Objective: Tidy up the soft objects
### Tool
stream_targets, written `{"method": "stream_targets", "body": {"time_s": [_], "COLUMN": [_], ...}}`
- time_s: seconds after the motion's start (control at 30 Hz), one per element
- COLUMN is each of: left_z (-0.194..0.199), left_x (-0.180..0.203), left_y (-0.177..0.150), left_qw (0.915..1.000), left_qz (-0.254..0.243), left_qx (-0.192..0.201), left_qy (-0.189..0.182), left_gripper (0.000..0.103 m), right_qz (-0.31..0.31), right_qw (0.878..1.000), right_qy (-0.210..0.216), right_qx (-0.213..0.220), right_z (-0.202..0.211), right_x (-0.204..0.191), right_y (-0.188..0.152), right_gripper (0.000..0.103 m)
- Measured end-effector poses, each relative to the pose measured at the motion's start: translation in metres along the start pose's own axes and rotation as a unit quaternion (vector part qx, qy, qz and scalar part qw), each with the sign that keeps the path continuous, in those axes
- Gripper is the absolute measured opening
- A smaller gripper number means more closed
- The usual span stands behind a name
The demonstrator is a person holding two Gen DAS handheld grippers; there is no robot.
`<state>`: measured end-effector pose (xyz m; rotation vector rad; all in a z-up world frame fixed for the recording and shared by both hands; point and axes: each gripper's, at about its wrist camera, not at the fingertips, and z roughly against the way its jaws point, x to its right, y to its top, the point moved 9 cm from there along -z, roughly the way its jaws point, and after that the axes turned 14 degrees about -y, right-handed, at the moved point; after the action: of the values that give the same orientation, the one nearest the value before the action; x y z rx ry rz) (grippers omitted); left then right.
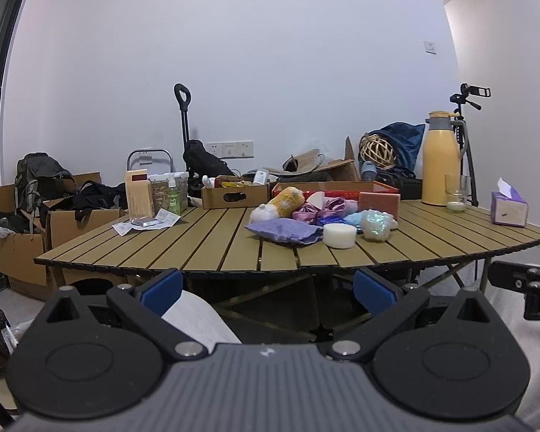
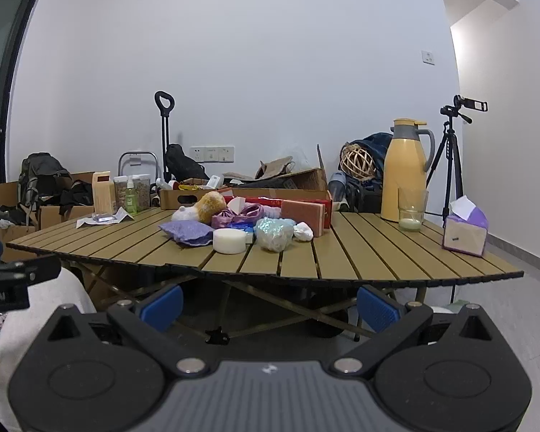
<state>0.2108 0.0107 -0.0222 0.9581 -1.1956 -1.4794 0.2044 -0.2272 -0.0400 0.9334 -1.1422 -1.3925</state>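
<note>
A pile of soft things lies mid-table: a purple pouch (image 1: pixel 284 231) (image 2: pixel 187 232), a white round sponge (image 1: pixel 339 235) (image 2: pixel 229 240), an iridescent puff (image 1: pixel 375 225) (image 2: pixel 273 233), a yellow-and-white plush (image 1: pixel 280 203) (image 2: pixel 199 208), pink satin cloth (image 1: pixel 320 208) (image 2: pixel 239 215) and a small white wad (image 2: pixel 303 232). Behind them stands a red box (image 1: pixel 342 190) (image 2: pixel 298 206). My left gripper (image 1: pixel 266 289) and right gripper (image 2: pixel 270 306) both hang open below the table's near edge, short of the pile, holding nothing.
The slatted table (image 1: pixel 205 244) (image 2: pixel 378 255) also carries a yellow thermos (image 1: pixel 441 158) (image 2: pixel 404 171), a glass (image 2: pixel 412 208), a purple tissue box (image 1: pixel 508 207) (image 2: pixel 464 232), bottles and a cardboard tray (image 1: pixel 234 194). Boxes and bags crowd the left floor; a tripod (image 2: pixel 450 158) stands right.
</note>
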Motion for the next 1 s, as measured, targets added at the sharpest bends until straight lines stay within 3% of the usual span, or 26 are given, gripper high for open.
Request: {"method": "stream_targets", "body": {"time_s": [0.3, 0.53, 0.6, 0.7, 0.77, 0.8, 0.87, 0.93, 1.0], "left_z": [-0.061, -0.138, -0.169, -0.215, -0.247, -0.267, -0.307, -0.334, -0.356], "left_x": [-0.021, -0.058, -0.073, -0.096, -0.109, -0.117, -0.134, -0.144, -0.150], "left_y": [0.009, 0.042, 0.052, 0.064, 0.069, 0.070, 0.066, 0.064, 0.059], "left_qw": [1.0000, 0.9973, 0.9955, 0.9947, 0.9929, 0.9908, 0.9824, 0.9756, 0.9753], "left_qz": [-0.005, 0.051, 0.067, 0.066, 0.069, 0.077, 0.104, 0.121, 0.109], "left_qx": [-0.006, -0.003, -0.020, -0.040, -0.053, -0.070, -0.116, -0.144, -0.151], "left_qy": [0.001, -0.052, -0.064, -0.069, -0.082, -0.087, -0.103, -0.114, -0.119], "left_gripper": [0.103, 0.103, 0.103, 0.103, 0.096, 0.091, 0.071, 0.071, 0.076], "right_qz": [0.028, -0.014, -0.025, -0.041, -0.046, -0.055, -0.076, -0.093, -0.101], "right_qw": [0.999, 0.996, 0.990, 0.981, 0.975, 0.972, 0.966, 0.965, 0.966], "right_qy": [0.019, 0.081, 0.122, 0.158, 0.173, 0.179, 0.188, 0.188, 0.171], "right_qx": [-0.004, -0.045, -0.064, -0.101, -0.131, -0.140, -0.157, -0.161, -0.163], "right_z": [-0.056, -0.126, -0.144, -0.177, -0.204, -0.215, -0.237, -0.258, -0.280], "right_x": [-0.022, -0.055, -0.074, -0.107, -0.131, -0.143, -0.162, -0.180, -0.189], "right_y": [0.009, 0.031, 0.039, 0.045, 0.045, 0.046, 0.048, 0.051, 0.051], "right_gripper": [0.103, 0.103, 0.099, 0.075, 0.059, 0.057, 0.057, 0.057, 0.057]}}
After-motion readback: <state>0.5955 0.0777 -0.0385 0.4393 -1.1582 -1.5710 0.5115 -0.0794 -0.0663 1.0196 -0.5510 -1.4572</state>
